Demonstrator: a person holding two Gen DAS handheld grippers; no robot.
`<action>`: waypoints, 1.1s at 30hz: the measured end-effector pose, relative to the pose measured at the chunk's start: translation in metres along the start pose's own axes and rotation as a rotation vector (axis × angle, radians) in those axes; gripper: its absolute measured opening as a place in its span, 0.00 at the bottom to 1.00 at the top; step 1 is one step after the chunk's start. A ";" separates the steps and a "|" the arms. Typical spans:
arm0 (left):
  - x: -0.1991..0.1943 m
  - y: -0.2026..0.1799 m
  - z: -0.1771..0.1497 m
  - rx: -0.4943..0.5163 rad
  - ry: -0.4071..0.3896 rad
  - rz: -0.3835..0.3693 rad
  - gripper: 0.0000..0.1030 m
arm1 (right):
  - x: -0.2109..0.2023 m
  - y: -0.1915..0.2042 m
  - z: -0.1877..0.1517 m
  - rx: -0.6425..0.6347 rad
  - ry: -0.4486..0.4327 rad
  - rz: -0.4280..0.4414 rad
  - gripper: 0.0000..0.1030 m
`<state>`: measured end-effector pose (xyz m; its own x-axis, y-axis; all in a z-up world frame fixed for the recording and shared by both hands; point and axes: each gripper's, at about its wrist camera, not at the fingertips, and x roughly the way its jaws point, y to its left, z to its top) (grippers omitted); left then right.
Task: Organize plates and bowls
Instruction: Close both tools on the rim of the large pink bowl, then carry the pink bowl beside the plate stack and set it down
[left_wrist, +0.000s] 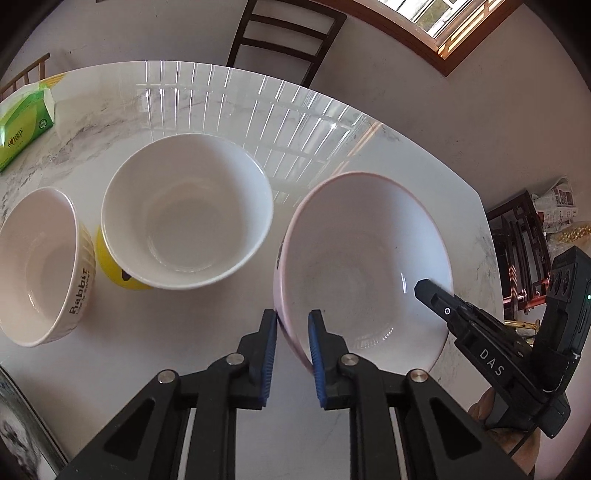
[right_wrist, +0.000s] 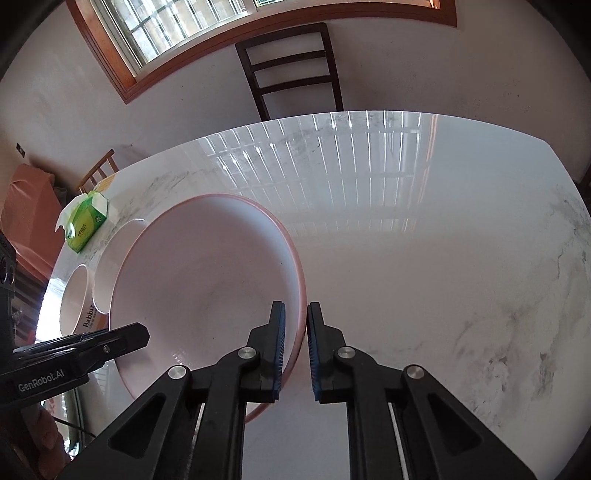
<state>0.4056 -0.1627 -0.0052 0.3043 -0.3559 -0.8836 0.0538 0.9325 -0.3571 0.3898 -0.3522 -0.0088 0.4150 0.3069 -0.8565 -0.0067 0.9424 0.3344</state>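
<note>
Left wrist view: left gripper (left_wrist: 293, 321) at bottom centre, jaws astride the near-left rim of the big pink-rimmed bowl (left_wrist: 364, 269), one pad outside the wall, one inside, clamped on it. Bowl sits tilted at centre right on the marble table (left_wrist: 207, 96). Right gripper (left_wrist: 423, 286) comes in from the lower right; its black finger tip lies over the bowl's right inner side, pads hidden here. Only this view shows fully: white bowl (left_wrist: 186, 210) with yellow outside at centre left, and the ribbed "Rabbit" bowl (left_wrist: 38, 266) at far left, just beside it. Green tissue pack (left_wrist: 24, 123) upper left, dark chair (left_wrist: 284, 33) top centre.

Right wrist view: right gripper (right_wrist: 296, 325) bottom centre, closed on the same pink-rimmed bowl's (right_wrist: 207, 280) right rim, which runs between the blue pads. Left gripper (right_wrist: 140, 334) enters lower left, over the bowl's left edge. White bowl (right_wrist: 110, 258) and Rabbit bowl (right_wrist: 75, 299) are mostly hidden behind the pink one. Bare table (right_wrist: 443, 258) fills the right half; window (right_wrist: 207, 22) along the top, chair (right_wrist: 291, 66), tissue pack (right_wrist: 86, 223) at left.
</note>
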 end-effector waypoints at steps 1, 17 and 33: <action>-0.005 0.004 -0.007 -0.008 0.006 -0.012 0.17 | -0.005 0.001 -0.006 0.006 0.004 0.019 0.12; -0.117 0.089 -0.149 -0.053 0.008 -0.034 0.17 | -0.070 0.102 -0.135 -0.108 0.050 0.139 0.15; -0.127 0.125 -0.191 -0.061 0.002 0.025 0.17 | -0.063 0.145 -0.180 -0.152 0.110 0.130 0.16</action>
<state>0.1923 -0.0124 0.0045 0.3030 -0.3323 -0.8932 -0.0124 0.9358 -0.3524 0.1995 -0.2106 0.0229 0.3005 0.4322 -0.8502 -0.1941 0.9005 0.3892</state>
